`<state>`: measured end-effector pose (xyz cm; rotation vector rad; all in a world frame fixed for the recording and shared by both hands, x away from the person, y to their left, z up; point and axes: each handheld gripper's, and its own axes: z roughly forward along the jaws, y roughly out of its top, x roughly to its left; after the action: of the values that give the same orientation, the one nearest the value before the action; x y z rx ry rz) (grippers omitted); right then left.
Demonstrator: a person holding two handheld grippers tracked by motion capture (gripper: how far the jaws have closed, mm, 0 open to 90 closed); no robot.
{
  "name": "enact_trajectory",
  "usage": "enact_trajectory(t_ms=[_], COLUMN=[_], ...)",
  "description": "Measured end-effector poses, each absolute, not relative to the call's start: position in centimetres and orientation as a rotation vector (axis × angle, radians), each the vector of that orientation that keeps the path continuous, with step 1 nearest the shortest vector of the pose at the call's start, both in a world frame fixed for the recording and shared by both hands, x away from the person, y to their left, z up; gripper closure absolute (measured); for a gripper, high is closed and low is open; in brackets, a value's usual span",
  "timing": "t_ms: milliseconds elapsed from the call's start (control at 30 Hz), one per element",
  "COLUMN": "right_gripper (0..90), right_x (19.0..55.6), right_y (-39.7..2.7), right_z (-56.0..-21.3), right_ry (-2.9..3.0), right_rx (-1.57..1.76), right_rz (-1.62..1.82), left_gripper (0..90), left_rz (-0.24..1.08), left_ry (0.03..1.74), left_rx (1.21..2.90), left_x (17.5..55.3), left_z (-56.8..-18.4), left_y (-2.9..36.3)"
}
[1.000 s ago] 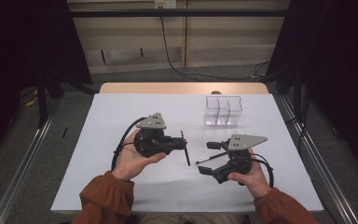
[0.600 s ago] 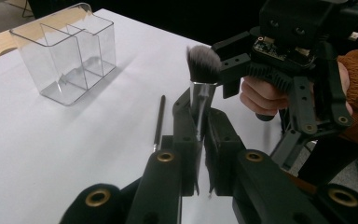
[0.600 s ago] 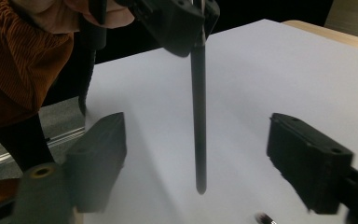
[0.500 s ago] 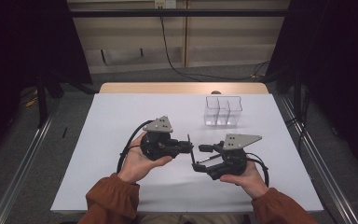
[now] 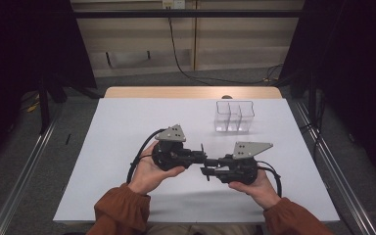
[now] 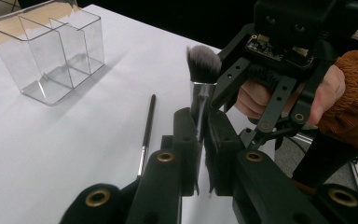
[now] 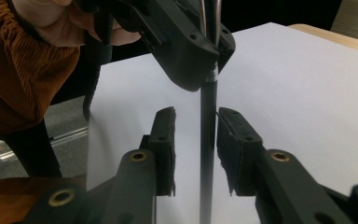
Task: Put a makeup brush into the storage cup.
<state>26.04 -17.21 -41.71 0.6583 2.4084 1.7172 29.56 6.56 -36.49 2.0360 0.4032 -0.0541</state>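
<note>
Both grippers have drawn together mid-table; left gripper (image 6: 200, 154) is clenching the makeup brush (image 6: 203, 70), right gripper (image 7: 196, 140) is closing around its handle, not yet pressing. Clear organizer (image 5: 234, 116) is waiting empty.

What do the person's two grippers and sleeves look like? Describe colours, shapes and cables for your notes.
Each gripper, left gripper and right gripper, is black with two blocky padded jaws, brass-coloured pivot rivets, a grey three-cornered plate on top and a black cable trailing behind. The sleeves are rust-brown corduroy.
</note>
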Motion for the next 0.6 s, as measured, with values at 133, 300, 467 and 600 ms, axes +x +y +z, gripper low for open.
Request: enact_trajectory(t_ms=[133,300,467,600], right_gripper=[79.0,83.0,84.0,84.2], right_x=[26.12,26.18,26.18,26.13], right_y=[-17.39,-17.56,-17.52,-17.55], right_z=[-41.72,-41.75,-41.78,-41.7], right_ry=[2.402,2.394,2.395,2.387], right_rx=[0.673,0.698,0.697,0.695], right_rz=[1.715,1.723,1.72,1.72], left_gripper=[83.8,83.8,83.8,83.8], left_rz=[-0.059,-0.062,-0.06,-0.06], left_ry=[0.401,0.396,0.394,0.397], left_rx=[2.03,2.025,2.018,2.001], left_x=[29.49,29.45,29.49,29.47], left_z=[-36.72,-37.02,-37.12,-37.16], left_y=[6.47,6.42,6.44,6.46])
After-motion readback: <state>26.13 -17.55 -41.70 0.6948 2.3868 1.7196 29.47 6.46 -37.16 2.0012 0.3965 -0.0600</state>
